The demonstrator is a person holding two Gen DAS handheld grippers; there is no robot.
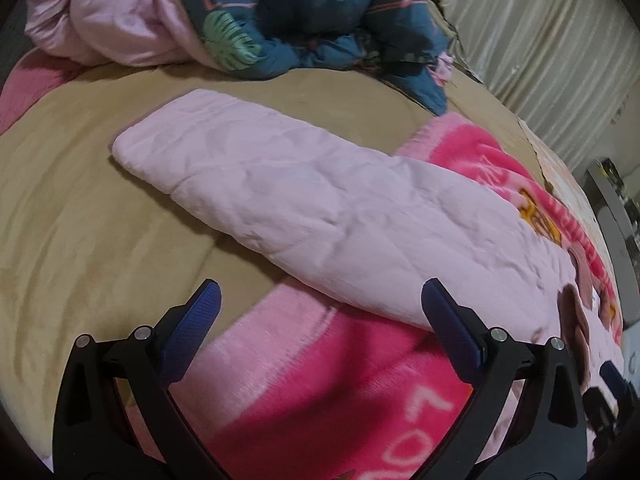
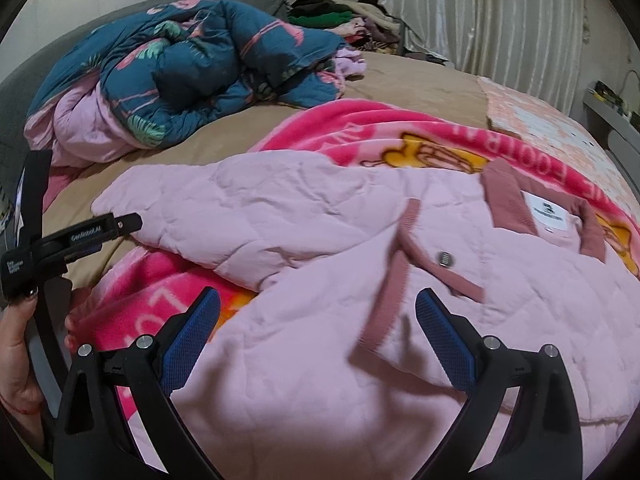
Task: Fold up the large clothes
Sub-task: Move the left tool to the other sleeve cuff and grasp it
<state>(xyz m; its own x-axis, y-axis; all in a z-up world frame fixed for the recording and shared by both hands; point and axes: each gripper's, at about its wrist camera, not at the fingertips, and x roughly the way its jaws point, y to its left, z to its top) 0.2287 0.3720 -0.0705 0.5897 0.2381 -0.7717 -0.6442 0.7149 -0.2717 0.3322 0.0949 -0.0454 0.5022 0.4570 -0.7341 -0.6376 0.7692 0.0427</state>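
Note:
A pale pink quilted jacket [image 2: 320, 280] lies on a bright pink printed blanket [image 2: 360, 128] on the bed. Its darker pink collar with a white label [image 2: 552, 212] is at the right, and its front edge band with a metal snap [image 2: 444, 258] runs down the middle. One sleeve [image 1: 280, 188] stretches out to the left, flat on the bed. My left gripper [image 1: 320, 296] is open and empty, just short of the sleeve's near edge. My right gripper [image 2: 318, 300] is open and empty above the jacket's front. The left gripper also shows in the right wrist view [image 2: 100, 232], beside the sleeve's cuff.
A crumpled teal and pink duvet [image 2: 180, 72] is heaped at the back of the tan bed sheet [image 1: 80, 200]. A pile of clothes [image 2: 340, 16] lies beyond it. Pale curtains [image 2: 500, 20] hang at the right. A hand [image 2: 16, 360] holds the left gripper.

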